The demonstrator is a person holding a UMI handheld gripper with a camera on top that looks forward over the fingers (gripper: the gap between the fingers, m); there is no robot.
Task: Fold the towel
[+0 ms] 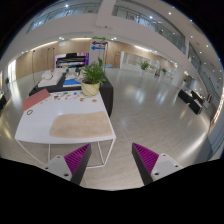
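Observation:
A beige towel (80,124) lies flat on the near part of a white table (40,128), ahead and to the left of my fingers. My gripper (112,160) is open and empty, held above the grey floor short of the table. Its two fingers with magenta pads (76,156) stand wide apart, with only floor between them. The table's near right corner sits just beyond the left finger.
A potted green plant (92,77) stands at the table's far end, with small objects (70,96) and a reddish-brown sheet (36,98) beside it. Dark furniture (192,100) stands far right. Open grey floor (150,110) stretches to the right of the table.

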